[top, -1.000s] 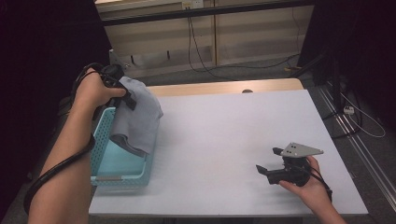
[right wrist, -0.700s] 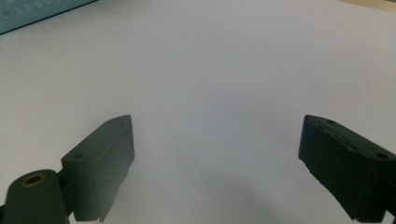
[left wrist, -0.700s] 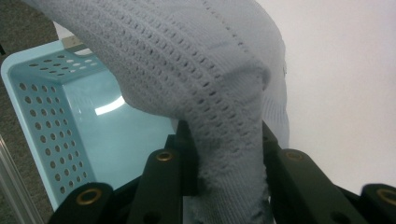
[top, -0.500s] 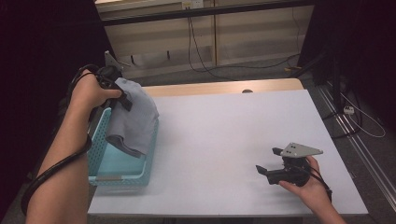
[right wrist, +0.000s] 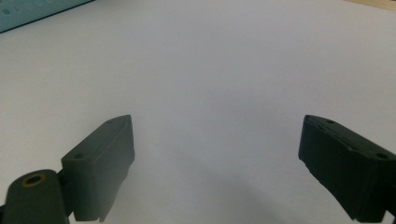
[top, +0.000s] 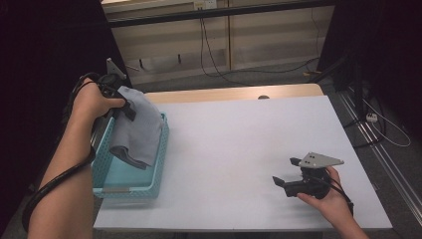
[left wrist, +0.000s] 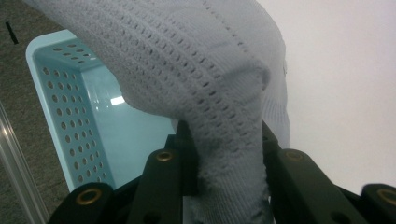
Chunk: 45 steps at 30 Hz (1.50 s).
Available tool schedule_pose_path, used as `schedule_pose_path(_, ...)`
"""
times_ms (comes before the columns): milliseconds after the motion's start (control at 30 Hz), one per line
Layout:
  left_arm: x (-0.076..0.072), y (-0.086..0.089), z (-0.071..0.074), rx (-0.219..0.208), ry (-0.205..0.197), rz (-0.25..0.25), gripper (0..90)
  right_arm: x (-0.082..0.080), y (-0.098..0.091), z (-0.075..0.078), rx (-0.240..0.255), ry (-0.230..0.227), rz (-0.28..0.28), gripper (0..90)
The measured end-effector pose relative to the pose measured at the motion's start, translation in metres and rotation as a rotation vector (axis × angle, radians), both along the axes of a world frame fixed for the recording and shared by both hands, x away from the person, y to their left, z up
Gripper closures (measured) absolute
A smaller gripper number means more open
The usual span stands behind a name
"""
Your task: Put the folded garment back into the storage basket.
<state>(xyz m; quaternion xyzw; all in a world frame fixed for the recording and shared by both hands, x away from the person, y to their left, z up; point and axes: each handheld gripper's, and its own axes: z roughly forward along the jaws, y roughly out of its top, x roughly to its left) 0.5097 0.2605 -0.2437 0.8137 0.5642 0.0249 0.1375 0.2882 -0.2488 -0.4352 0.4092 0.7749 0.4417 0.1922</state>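
Grey knitted cloth (top: 137, 127) hangs pinched between the jaws of the left gripper (top: 119, 102), draped over the teal basket (top: 158, 164) with its lower end dangling inside. The basket sits at the left edge of the white table (top: 239, 149). Well to the basket's right, the right gripper (top: 286, 174) rests low on the table, jaws spread wide with nothing between them, bare tabletop all around. Beyond the basket, cables trail across the floor (top: 278, 74).

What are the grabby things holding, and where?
The left gripper pinches a bunched fold of the grey cloth over the basket. The right gripper holds nothing.
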Motion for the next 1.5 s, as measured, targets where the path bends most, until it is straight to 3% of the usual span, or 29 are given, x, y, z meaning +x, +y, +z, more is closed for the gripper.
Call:
schedule_pose_path(133, 0.002, 0.004, -0.006, -0.001, 0.004, 0.008, 71.8, 0.000, 0.000, 0.000, -0.001, -0.001, 0.001, 10.6)
schedule_pose_path(333, 0.003, 0.008, -0.018, 0.029, 0.009, 0.020, 71.8, 0.000, 0.000, 0.000, -0.002, 0.001, 0.001, 10.6)
schedule_pose_path(700, 0.004, 0.013, -0.031, 0.025, 0.011, 0.021, 71.6, 0.001, 0.000, -0.002, -0.004, 0.002, 0.004, 10.7)
schedule_pose_path(1500, 0.000, 0.015, -0.045, 0.030, 0.026, 0.028, 71.6, 0.000, 0.001, -0.001, -0.004, 0.002, 0.003, 10.6)
